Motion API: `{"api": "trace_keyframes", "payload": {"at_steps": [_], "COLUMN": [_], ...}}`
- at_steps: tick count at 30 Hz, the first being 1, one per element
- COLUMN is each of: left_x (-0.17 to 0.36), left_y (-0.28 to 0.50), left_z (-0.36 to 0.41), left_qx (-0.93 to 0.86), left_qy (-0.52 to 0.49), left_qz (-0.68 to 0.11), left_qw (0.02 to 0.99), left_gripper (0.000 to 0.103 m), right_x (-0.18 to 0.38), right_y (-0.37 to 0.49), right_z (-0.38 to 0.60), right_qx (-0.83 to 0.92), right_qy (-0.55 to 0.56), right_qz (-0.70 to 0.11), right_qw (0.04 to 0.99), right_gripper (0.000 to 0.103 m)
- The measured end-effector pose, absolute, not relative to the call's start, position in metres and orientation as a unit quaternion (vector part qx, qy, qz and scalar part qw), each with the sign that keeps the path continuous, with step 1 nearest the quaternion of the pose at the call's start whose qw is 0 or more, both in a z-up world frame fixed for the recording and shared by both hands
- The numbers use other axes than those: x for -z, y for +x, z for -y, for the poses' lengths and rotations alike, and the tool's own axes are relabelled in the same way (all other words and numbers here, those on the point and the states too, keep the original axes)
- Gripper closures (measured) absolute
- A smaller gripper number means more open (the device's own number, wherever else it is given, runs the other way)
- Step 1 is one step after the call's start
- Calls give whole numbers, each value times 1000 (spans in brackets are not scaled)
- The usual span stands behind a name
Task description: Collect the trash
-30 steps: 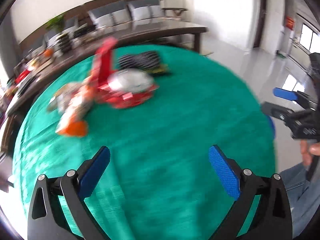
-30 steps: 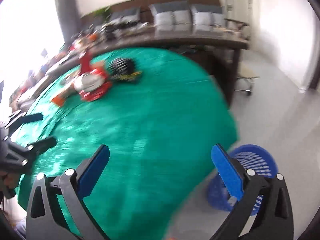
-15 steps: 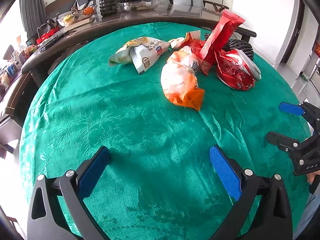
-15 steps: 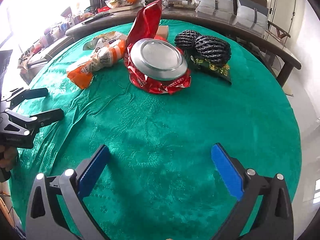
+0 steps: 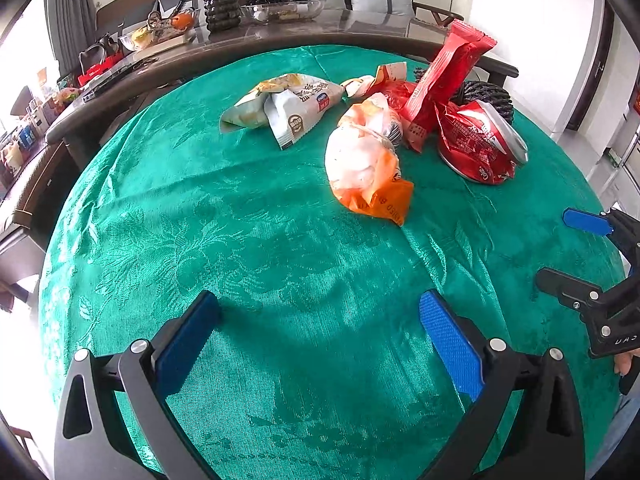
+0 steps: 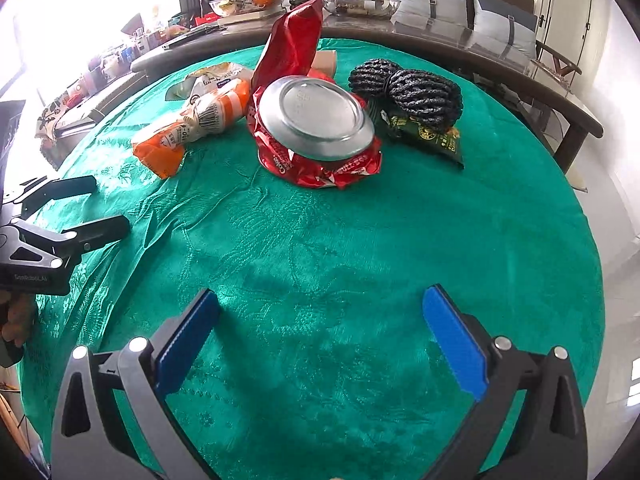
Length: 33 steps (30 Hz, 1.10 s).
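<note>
Trash lies in a pile at the far side of a round table with a green cloth (image 5: 256, 248). There is an orange and white wrapper (image 5: 368, 164), a white and yellow snack bag (image 5: 288, 106), a tall red wrapper (image 5: 448, 72), a crushed red Coke can (image 5: 480, 148) and a black knitted bundle (image 6: 412, 92) on a dark green packet (image 6: 436, 140). The can (image 6: 320, 128) and the orange wrapper (image 6: 192, 128) also show in the right wrist view. My left gripper (image 5: 320, 320) is open and empty above the near cloth. My right gripper (image 6: 320, 316) is open and empty, short of the can.
A long dark table (image 5: 280, 36) behind holds bowls, a plant pot and clutter. Grey-cushioned chairs (image 6: 464, 0) stand behind it. The round table's edge drops to a pale floor (image 6: 624, 208) on the right.
Both views swung from a blurred sweep a second ago to a steady look at the pile. Since half a second ago little has moved. Both grippers stay open.
</note>
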State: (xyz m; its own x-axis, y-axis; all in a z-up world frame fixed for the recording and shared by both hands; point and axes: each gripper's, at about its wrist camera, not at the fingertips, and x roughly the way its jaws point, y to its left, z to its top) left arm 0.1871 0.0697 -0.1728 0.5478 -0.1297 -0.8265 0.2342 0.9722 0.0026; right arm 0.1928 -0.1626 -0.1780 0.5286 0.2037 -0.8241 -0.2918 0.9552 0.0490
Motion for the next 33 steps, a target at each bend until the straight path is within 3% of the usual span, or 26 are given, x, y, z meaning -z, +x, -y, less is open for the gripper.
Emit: {"api": "trace_keyframes", "payload": {"at_steps": [11, 15, 20, 27, 28, 29, 33], "left_x": [164, 150, 153, 161, 162, 162, 161], "left_y": [202, 228, 255, 272, 274, 274, 270], "left_z": [-72, -63, -41, -36, -37, -38, -38], "left_qx": [159, 194, 197, 193, 192, 192, 192], "left_qy": [45, 37, 71, 69, 63, 58, 55], "left_qz": [-465, -460, -468, -483, -484, -484, -484], "left_qw": [869, 865, 859, 851, 852, 851, 852], "left_gripper": [4, 4, 5, 29, 35, 44, 60], "right_x": [176, 148, 141, 146, 145, 145, 141], "right_y": [197, 223, 269, 289, 289, 289, 279], "right_z": [173, 191, 179, 152, 154, 156, 164], "right_qx": [-157, -186, -236, -248, -250, -252, -240], "right_qy": [-24, 9, 4, -43, -38, -34, -26], "right_qz": [-460, -423, -455, -460, -459, -460, -462], "right_qw": [874, 887, 859, 852, 852, 851, 853], "right_gripper": [5, 5, 5, 5, 15, 35, 35]}}
